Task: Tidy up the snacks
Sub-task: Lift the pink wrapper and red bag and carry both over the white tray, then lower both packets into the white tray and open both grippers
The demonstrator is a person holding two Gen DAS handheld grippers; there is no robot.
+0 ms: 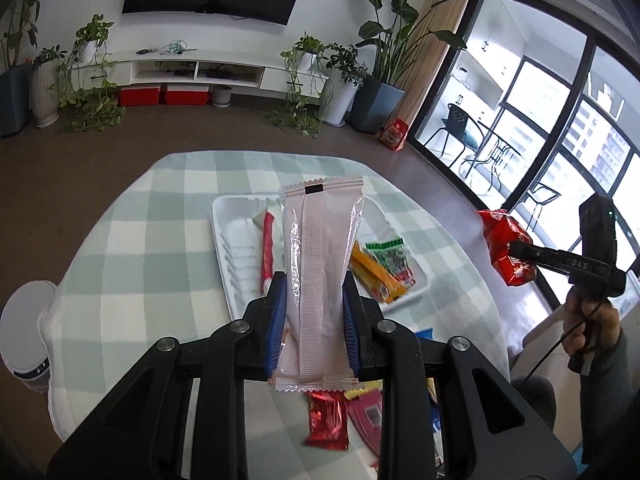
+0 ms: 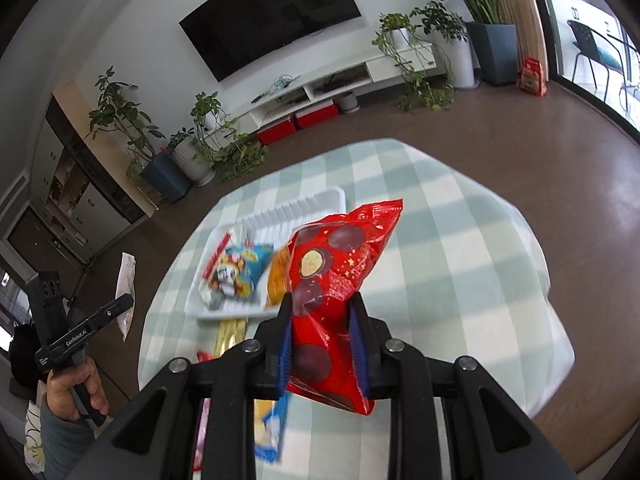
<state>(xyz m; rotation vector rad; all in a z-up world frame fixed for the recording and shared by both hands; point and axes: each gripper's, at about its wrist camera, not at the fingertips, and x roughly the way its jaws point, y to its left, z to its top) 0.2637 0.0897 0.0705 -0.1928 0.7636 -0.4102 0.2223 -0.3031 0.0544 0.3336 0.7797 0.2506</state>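
While the left gripper (image 1: 314, 312) is clamping a pale, crinkly wrapper (image 1: 320, 264) across its middle, the right gripper (image 2: 322, 336) is pinching a red foil bag (image 2: 340, 272); both are hanging above the white tray (image 1: 236, 280), probably light, soft and slippery.
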